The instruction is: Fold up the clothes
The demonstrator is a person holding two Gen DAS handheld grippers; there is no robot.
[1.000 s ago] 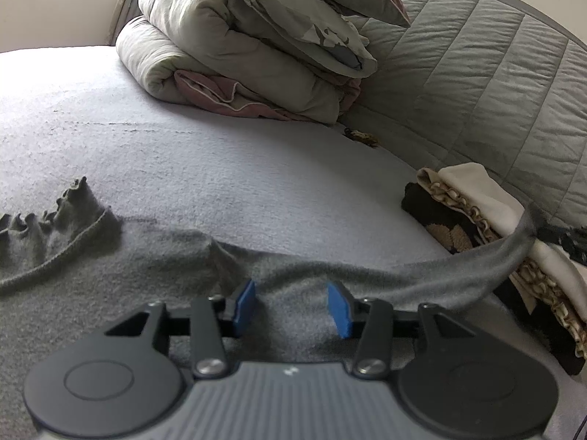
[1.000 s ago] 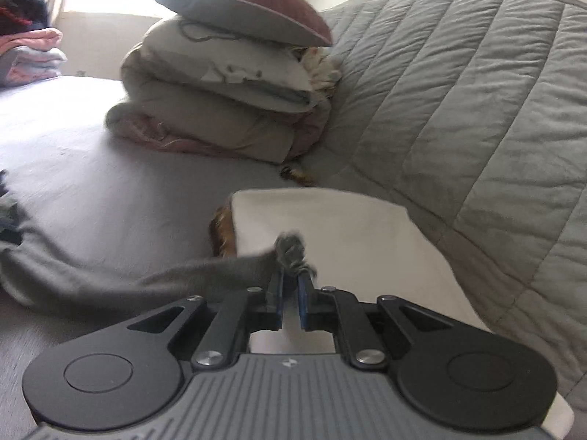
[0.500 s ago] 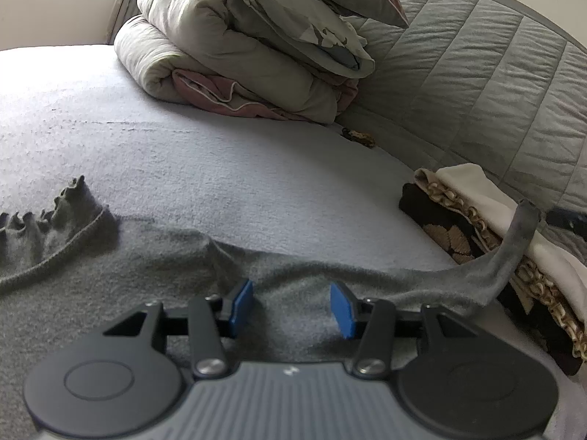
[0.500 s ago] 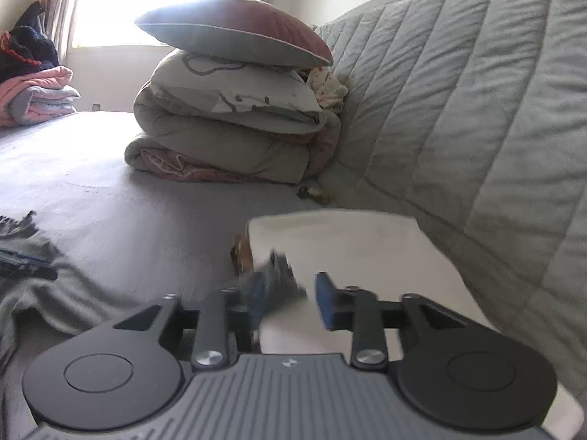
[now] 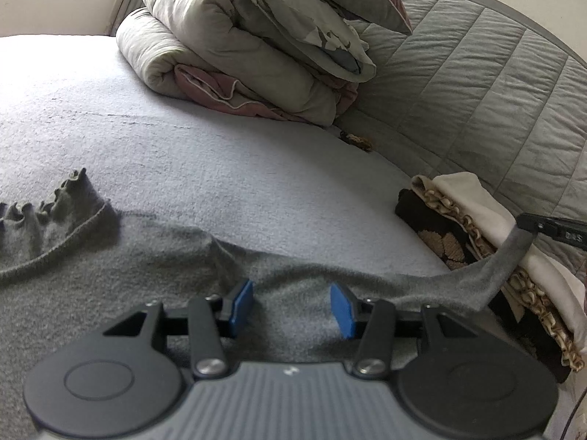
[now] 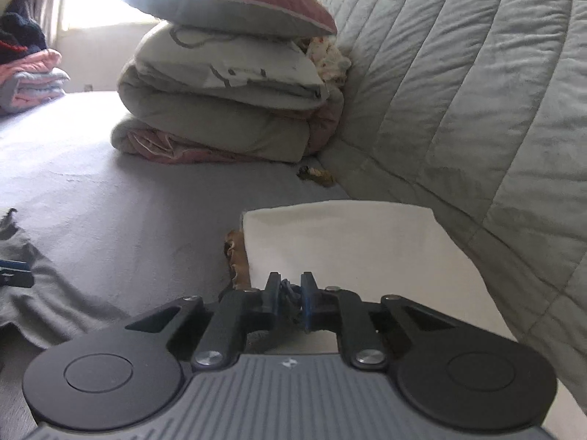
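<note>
Left wrist view first: your left gripper (image 5: 291,304) sits low over the grey garment (image 5: 110,293), its blue pads about halfway apart with flat knit cloth lying between them, and neither pad presses on anything. The garment is spread across the near part of the bed (image 5: 220,168), its ruffled edge (image 5: 47,201) lying toward the bed's left side. One long sleeve (image 5: 506,256) runs off to the right and rises off the bed, over the near end of a folded pile (image 5: 473,205) of cream and dark patterned cloth that sits at the bed's right edge, against the quilted headboard (image 5: 477,84).

At the top of that sleeve you can see your right gripper (image 5: 528,225) coming in from the right edge of the view, with the sleeve end caught at its tip.

From the right wrist view, your right gripper (image 6: 291,297) has just been closing, and its jaws now stand nearly together with a dark bunch of the sleeve's cuff (image 6: 288,295) pinched between the pads. It hangs above the cream top of the folded pile (image 6: 348,249). The body of the grey garment (image 6: 40,293) lies at the left of this view, and your left gripper's blue-tipped finger (image 6: 14,273) shows there at the edge.

At the far end of the bed a rolled duvet with pillows (image 5: 238,36) is stacked against the headboard, and a small brown scrap (image 6: 317,176) lies on the bed just beside it. More folded pink and blue laundry (image 6: 29,80) sits at the bed's far left corner.
</note>
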